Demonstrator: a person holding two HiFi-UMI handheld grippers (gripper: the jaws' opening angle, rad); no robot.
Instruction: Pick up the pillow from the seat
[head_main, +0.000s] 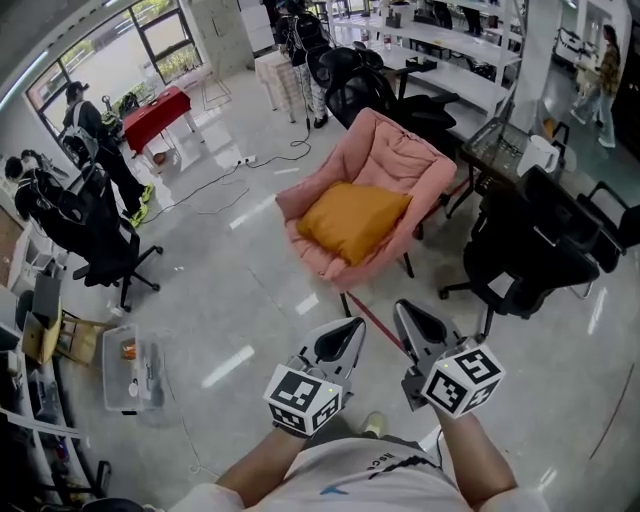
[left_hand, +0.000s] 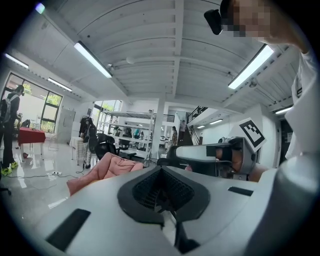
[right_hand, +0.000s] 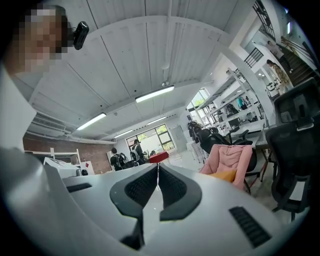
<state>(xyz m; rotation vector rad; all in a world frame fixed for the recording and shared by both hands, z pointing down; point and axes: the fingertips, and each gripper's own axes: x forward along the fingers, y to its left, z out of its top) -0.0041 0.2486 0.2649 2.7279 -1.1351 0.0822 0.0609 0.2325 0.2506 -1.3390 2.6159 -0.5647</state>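
Right now you stand on a wide stretch of pale floor (head_main: 225, 310), and the pink chair (head_main: 405, 160) is ahead of you, well apart from both tools. That floor gives you free room on the left side of the approach. On the right a black office chair (head_main: 530, 255) stands just beside the pink one, so keep your right elbow in and come at the seat from the front or slightly left. The orange pillow (head_main: 352, 220) lies flat on the seat, tilted toward the front edge, with its near corner close to the rim. The left gripper (head_main: 345, 335) and the right gripper (head_main: 410, 318) are both pressed together and hold nothing, pointing roughly level toward the chair. Spread the jaws before you arrive, I'd say, then take the pillow by two opposite edges, since soft stuffing is likely to sag from a single pinch
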